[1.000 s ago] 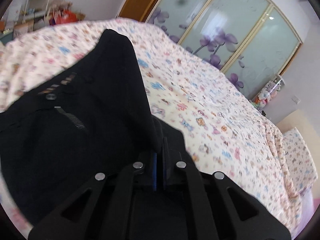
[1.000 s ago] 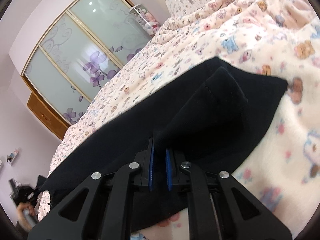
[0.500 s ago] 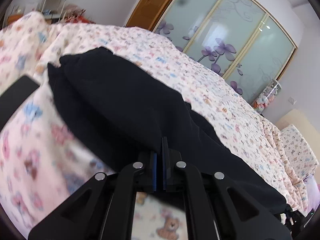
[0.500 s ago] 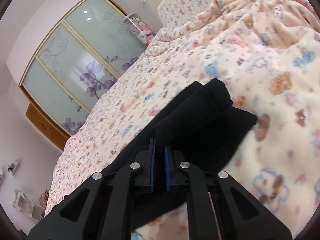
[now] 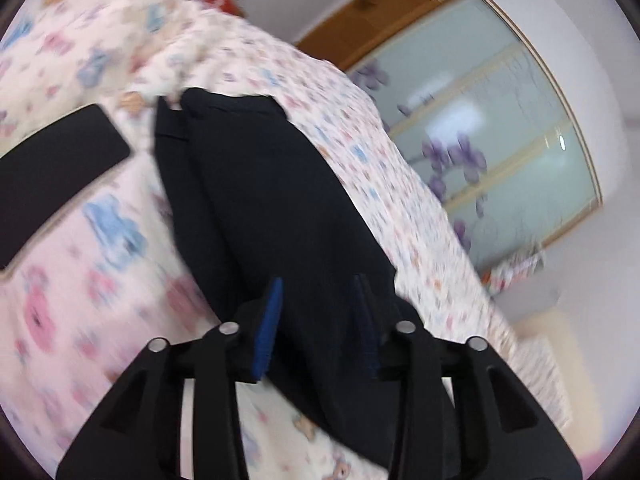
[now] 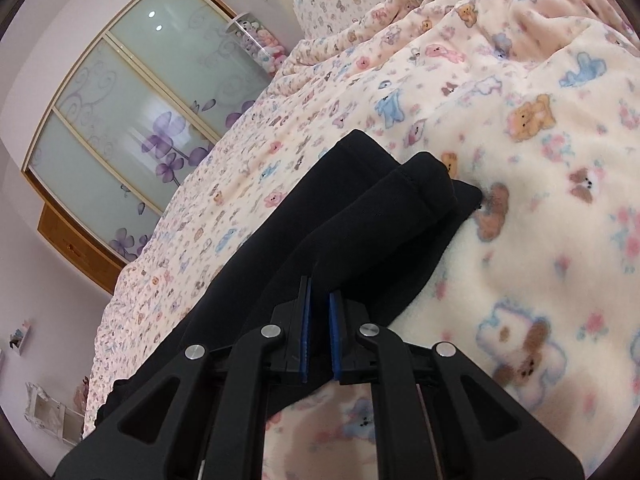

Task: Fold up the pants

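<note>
The black pants (image 5: pixel 272 200) lie folded lengthwise on the bed's teddy-print blanket (image 5: pixel 100 240). In the left wrist view their waist end points away, and my left gripper (image 5: pixel 318 292) stands open with the fabric between its blue pads, not pinched. In the right wrist view the leg ends (image 6: pixel 400 200) lie stacked on the blanket (image 6: pixel 540 200). My right gripper (image 6: pixel 319 300) is shut on the near edge of the pants.
A flat black rectangular object (image 5: pixel 52 172) lies on the blanket left of the pants. A sliding wardrobe with purple flower glass (image 6: pixel 132 128) stands beyond the bed. A jar of plush toys (image 6: pixel 260 44) sits by the wall.
My left gripper has opened and let go of the pants, which now lie on the blanket. My right gripper stays shut on the leg end, which has settled lower.
</note>
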Available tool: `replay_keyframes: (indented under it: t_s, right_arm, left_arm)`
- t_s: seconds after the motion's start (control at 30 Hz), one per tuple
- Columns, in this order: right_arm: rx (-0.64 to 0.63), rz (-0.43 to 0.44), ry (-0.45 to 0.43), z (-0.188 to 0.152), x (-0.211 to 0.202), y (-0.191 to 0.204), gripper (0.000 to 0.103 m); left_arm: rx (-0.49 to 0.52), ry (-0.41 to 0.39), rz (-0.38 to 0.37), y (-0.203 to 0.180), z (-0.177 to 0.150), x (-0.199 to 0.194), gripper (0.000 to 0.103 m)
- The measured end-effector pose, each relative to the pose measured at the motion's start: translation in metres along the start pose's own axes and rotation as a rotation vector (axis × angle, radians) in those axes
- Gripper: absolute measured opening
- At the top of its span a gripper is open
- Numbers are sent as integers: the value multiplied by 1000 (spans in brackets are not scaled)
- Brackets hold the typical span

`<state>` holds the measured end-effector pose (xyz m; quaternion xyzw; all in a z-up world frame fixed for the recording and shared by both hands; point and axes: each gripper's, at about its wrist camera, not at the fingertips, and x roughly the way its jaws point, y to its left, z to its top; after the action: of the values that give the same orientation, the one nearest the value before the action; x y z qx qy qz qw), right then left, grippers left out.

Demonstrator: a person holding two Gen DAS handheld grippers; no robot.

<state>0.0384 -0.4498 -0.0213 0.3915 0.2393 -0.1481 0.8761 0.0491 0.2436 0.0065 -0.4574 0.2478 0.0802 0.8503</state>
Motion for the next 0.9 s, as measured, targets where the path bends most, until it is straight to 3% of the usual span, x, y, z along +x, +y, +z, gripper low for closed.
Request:
replay_keyframes:
  t_s: [0.17,0.43,0.5,0.53,0.57,0.67,0.77,0.9]
  right_arm:
    - [0,-4,2,-1,1,-1,8]
    - [-5,-5,5,-2,3,-1,8]
    - [-4,-6,8,-2,4,-1,8]
    - [-4,-7,9,-2,5,-1,8]
    - [-5,-7,10,-3,5,-1,8]
    - [-7,-5,11,-2,6,0,8]
    - [-6,-6,12,-2,6,0,8]
    - [9,-7,31,0,9,-2,8]
  left_arm:
    - [-202,141,4,42,28,33,41]
    - [-259,102,36,49,55,58,40]
    - [-249,94,58,48,61,63,34]
    - [-225,85,94,45,66,64,11]
    - [-191,77,111,42,64,60,8]
    - [-93,17,111,30,59,39,6]
    - [-61,-30,124,32,50,21,6]
    - [-25,0,209,45,40,31,9]
